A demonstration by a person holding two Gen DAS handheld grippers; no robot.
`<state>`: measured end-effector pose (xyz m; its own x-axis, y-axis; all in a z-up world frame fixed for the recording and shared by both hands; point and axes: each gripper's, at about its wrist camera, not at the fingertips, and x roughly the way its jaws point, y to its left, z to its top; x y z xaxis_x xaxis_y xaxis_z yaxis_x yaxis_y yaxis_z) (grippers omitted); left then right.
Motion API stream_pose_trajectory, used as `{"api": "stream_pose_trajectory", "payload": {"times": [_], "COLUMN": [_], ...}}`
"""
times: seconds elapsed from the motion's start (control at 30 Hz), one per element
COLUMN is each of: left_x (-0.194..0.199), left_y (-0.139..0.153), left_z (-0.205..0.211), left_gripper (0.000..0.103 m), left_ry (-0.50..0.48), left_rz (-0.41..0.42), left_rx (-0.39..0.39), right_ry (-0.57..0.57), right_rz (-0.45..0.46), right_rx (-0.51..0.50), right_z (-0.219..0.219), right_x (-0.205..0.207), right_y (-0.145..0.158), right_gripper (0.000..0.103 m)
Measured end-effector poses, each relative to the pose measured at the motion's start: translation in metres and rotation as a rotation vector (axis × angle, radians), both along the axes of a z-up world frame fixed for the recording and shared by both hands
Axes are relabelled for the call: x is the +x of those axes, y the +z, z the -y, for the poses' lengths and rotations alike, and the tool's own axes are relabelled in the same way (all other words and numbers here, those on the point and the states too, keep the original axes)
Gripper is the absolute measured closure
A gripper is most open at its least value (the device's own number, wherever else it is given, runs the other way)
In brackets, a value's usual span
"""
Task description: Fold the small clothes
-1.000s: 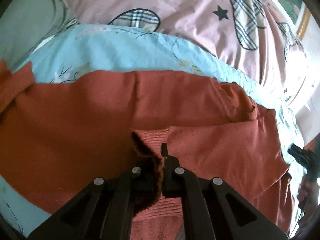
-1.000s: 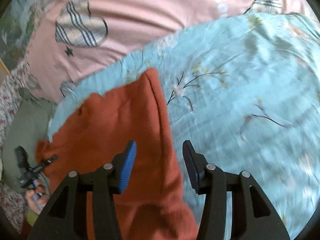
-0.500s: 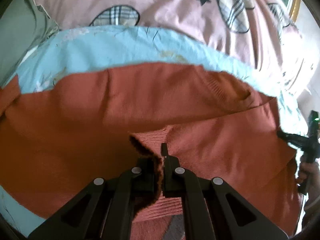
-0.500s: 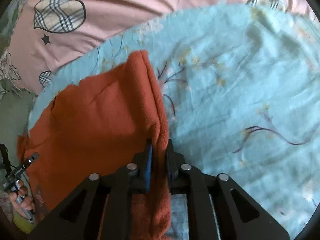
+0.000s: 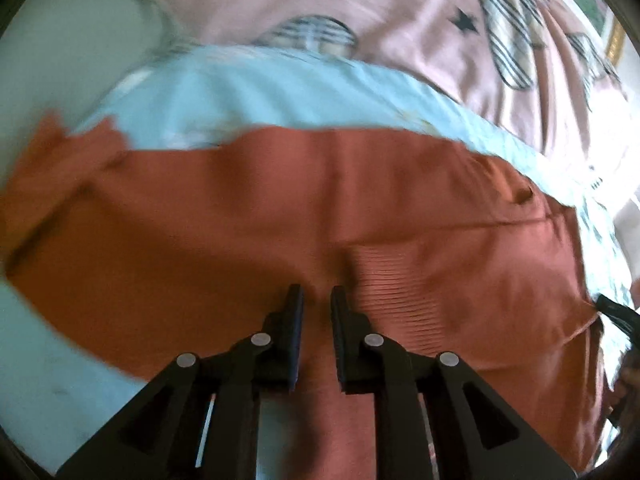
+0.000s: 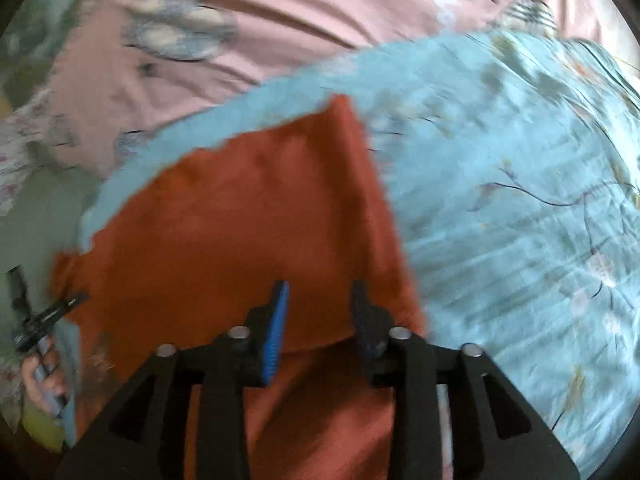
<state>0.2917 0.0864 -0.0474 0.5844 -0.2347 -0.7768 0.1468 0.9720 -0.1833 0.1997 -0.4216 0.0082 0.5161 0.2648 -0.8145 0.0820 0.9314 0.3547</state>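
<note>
A rust-orange knit sweater (image 5: 240, 216) lies spread on a light blue floral sheet (image 5: 280, 92). My left gripper (image 5: 317, 300) hovers just over its middle, beside a ribbed band (image 5: 396, 284), jaws slightly apart and empty. In the right wrist view the sweater (image 6: 240, 216) lies folded with a straight edge on the right. My right gripper (image 6: 320, 300) is open and empty just above that folded part. Both views are motion-blurred.
A pink quilt (image 5: 400, 12) with plaid hearts and stars lies beyond the blue sheet (image 6: 520, 200). A grey-green cloth (image 5: 60, 52) is at the far left. The other gripper and hand (image 6: 36, 340) show at the left edge of the right wrist view.
Both grippers have let go of the sweater and opened. The fold of fabric the left one held now lies flat. The right one has drawn back slightly.
</note>
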Motion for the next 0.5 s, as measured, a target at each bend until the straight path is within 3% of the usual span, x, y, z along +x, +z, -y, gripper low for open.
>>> {"api": "stream_pose_trajectory", "payload": {"times": [0.07,0.27,0.5], "left_x": [-0.004,0.027,0.095], "left_y": [0.009,0.024,-0.006], "left_z": [-0.022,-0.065,-0.109], "left_gripper": [0.079,0.053,0.051], "left_ry": [0.048,0.14,0.222], "left_rz": [0.033,0.066,-0.021], "left_rx": [0.044,0.213,0.315], "right_ry": [0.059,0.167,0.206], "right_rz": [0.017,-0.036,-0.077], "right_rx": [0.048,0.174,0.207], "right_z": [-0.017,-0.069,-0.103], "right_x": [-0.012,-0.04,-0.045], "right_y": [0.01,0.003,-0.006], "right_gripper": [0.053,0.053,0.053]}}
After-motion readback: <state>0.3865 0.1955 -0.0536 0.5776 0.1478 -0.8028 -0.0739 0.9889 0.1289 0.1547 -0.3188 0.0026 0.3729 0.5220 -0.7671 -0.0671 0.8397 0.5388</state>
